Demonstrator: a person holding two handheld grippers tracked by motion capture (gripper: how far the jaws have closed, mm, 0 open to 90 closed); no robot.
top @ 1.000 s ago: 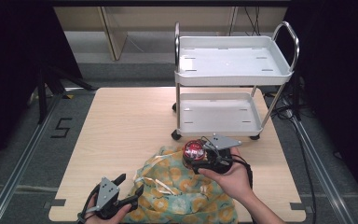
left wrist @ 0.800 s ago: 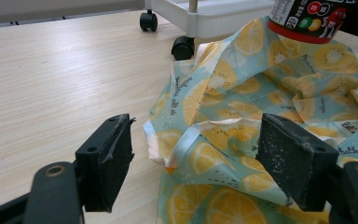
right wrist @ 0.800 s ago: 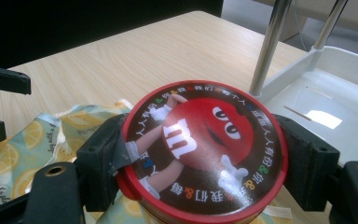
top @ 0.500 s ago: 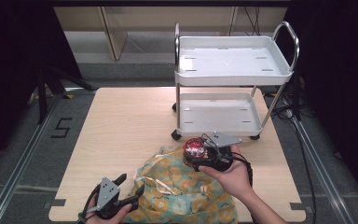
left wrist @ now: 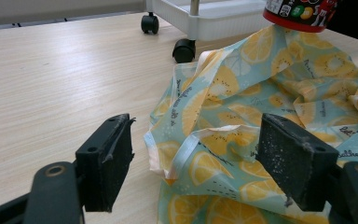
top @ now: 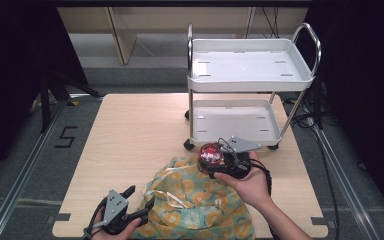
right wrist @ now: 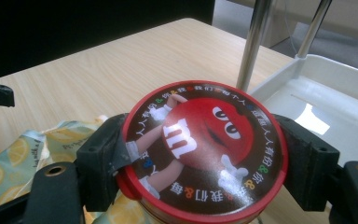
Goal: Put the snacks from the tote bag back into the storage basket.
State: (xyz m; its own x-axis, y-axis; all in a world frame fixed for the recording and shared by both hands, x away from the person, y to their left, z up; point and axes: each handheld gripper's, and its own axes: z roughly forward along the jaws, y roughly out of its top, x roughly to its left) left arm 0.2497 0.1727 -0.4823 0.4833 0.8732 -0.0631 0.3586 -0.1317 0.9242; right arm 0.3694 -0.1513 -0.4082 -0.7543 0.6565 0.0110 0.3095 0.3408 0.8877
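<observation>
- Nothing has shifted since the earlier frame.
- Right gripper (right wrist: 200, 158) jaws clamp the tin (right wrist: 204, 154), cart (top: 250, 80) just beyond.
- Left gripper (left wrist: 200, 163) jaws wide, bag (left wrist: 261, 121) edge between; bare bench (top: 140, 130) left.

The left gripper (top: 139, 204) sits at about seven o'clock in the high view, gripped by the left hand (top: 111, 227), jaws spread wide and pointing toward two o'clock. The right gripper (top: 211, 159), cradled palm-up in the right hand (top: 247, 184) near five o'clock, has its jaws pressed against something round.
</observation>
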